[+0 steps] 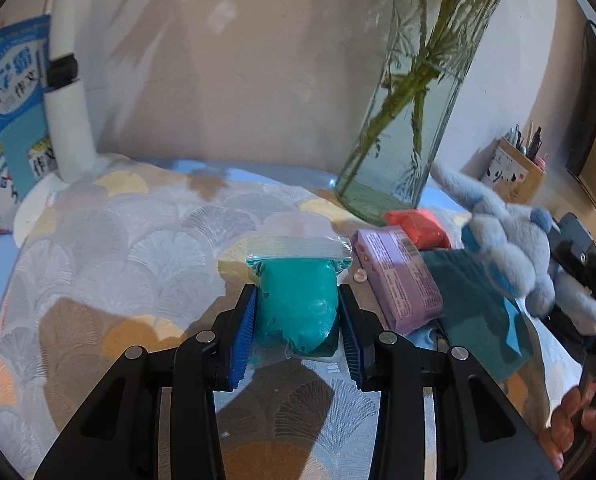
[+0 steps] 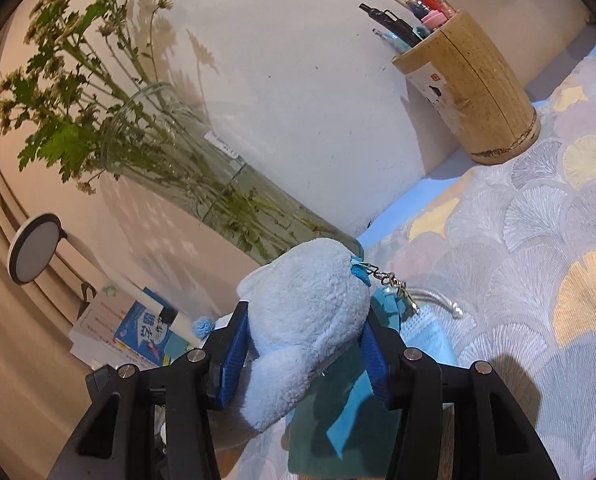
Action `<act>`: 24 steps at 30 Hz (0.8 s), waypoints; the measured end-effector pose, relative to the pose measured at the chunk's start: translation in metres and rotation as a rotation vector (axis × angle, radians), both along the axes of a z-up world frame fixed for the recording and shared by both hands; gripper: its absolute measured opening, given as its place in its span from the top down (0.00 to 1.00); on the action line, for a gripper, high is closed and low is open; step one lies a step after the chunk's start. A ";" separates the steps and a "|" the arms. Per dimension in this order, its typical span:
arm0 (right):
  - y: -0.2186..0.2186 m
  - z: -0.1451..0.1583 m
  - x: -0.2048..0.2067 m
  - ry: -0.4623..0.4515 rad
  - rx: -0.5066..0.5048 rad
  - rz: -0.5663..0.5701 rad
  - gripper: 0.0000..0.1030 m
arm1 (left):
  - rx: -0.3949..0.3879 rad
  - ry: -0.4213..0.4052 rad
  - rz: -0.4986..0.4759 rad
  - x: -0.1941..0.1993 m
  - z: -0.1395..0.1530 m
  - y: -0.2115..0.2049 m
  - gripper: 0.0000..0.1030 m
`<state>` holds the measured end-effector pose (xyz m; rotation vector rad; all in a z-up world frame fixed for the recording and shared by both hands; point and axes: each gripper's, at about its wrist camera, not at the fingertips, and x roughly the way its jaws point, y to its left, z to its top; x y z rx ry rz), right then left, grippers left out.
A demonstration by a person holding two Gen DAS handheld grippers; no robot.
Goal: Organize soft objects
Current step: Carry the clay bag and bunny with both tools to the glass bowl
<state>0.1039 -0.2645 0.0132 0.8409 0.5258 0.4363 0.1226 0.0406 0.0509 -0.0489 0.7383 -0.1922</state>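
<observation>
meanwhile left gripper (image 1: pixel 297 304) clamping teal clay bag (image 1: pixel 298 300), right gripper (image 2: pixel 304 344) seemingly gripping plush toy (image 2: pixel 302 320)

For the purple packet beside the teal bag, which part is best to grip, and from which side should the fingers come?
Probably grip the purple packet across its short width, near the middle, coming from above. It lies flat as a long block. The teal bag in the left gripper flanks one long side, the dark green cloth the other, so a low sideways approach looks crowded.
</observation>
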 end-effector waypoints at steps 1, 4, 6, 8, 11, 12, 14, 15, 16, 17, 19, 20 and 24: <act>0.001 0.000 -0.002 0.004 0.000 0.002 0.51 | 0.011 -0.015 0.006 -0.002 0.002 -0.001 0.65; 0.000 -0.002 -0.011 0.020 0.010 0.006 0.51 | 0.063 -0.037 0.021 -0.007 0.006 -0.007 0.65; 0.000 -0.002 -0.017 0.034 0.009 0.004 0.51 | 0.069 -0.025 0.022 -0.011 0.007 -0.010 0.65; -0.002 -0.002 -0.024 0.047 0.012 0.002 0.51 | 0.065 -0.017 0.023 -0.018 0.007 -0.016 0.65; -0.008 0.001 -0.037 0.053 -0.003 -0.012 0.51 | 0.080 -0.035 -0.004 -0.032 0.011 -0.033 0.65; -0.009 0.003 -0.042 0.051 -0.014 -0.014 0.51 | 0.095 -0.041 -0.015 -0.038 0.013 -0.041 0.65; -0.013 0.009 -0.052 0.050 -0.052 -0.016 0.51 | 0.104 -0.054 -0.029 -0.045 0.017 -0.053 0.65; -0.015 0.012 -0.057 0.048 -0.067 -0.019 0.51 | 0.105 -0.062 -0.036 -0.049 0.019 -0.059 0.65; -0.018 0.016 -0.063 0.042 -0.069 -0.025 0.51 | 0.101 -0.069 -0.045 -0.053 0.023 -0.065 0.65; -0.023 0.019 -0.068 0.035 -0.060 -0.028 0.51 | 0.097 -0.073 -0.051 -0.056 0.025 -0.071 0.65; -0.030 0.027 -0.078 0.018 -0.057 -0.040 0.51 | 0.086 -0.076 -0.061 -0.062 0.029 -0.081 0.65; -0.036 0.035 -0.085 0.006 -0.067 -0.052 0.51 | 0.077 -0.075 -0.066 -0.065 0.031 -0.084 0.65; -0.054 0.053 -0.105 -0.027 -0.075 -0.078 0.51 | 0.047 -0.056 -0.067 -0.076 0.036 -0.099 0.65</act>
